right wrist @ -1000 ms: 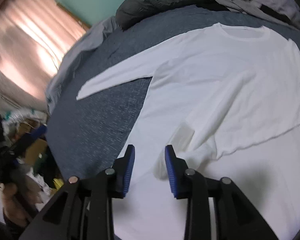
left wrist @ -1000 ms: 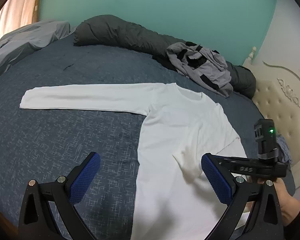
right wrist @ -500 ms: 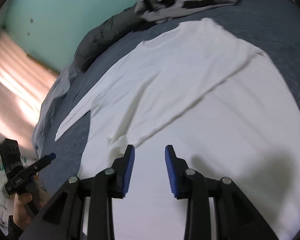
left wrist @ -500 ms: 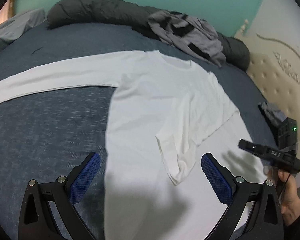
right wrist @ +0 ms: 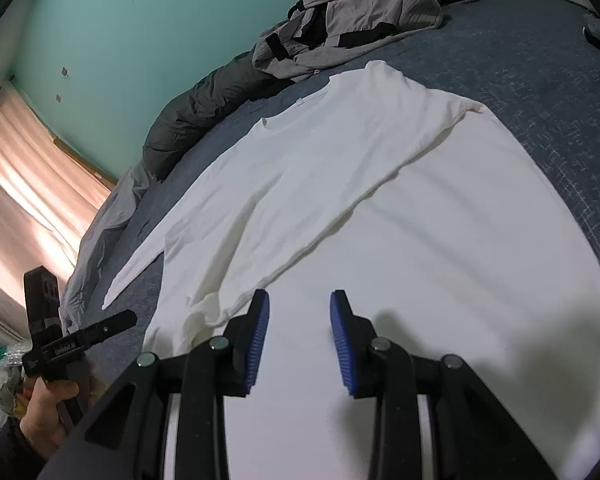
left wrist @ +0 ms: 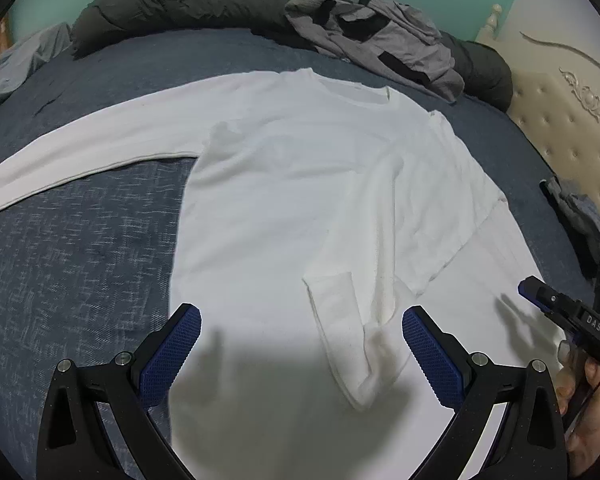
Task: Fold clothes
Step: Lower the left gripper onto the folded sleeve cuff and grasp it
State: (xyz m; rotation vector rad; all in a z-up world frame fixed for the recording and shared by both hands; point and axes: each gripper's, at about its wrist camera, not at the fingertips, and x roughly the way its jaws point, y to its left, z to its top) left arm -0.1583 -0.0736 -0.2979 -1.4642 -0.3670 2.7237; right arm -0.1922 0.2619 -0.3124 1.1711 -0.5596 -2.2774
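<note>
Both hand-held grippers hover over a white shirt [left wrist: 284, 200] spread flat on the bed [left wrist: 72, 248]. Left hand-held gripper [left wrist: 300, 352] has its jaws spread wide with nothing between them; just ahead of it, nearer its right finger, lies the cuff of the sleeve [left wrist: 352, 344] that is folded across the shirt's body. Right hand-held gripper [right wrist: 296, 340] stands with a narrow gap between its blue pads [right wrist: 256, 340], gripping nothing, above the plain lower part of the shirt; the folded sleeve's edge runs just ahead and to its left. The other sleeve [left wrist: 80, 160] stretches out straight, far ahead and left of the left hand-held gripper. Beyond the shirt's collar, well ahead of both, a grey garment [left wrist: 384, 44] lies crumpled against a dark duvet [left wrist: 180, 4].
</note>
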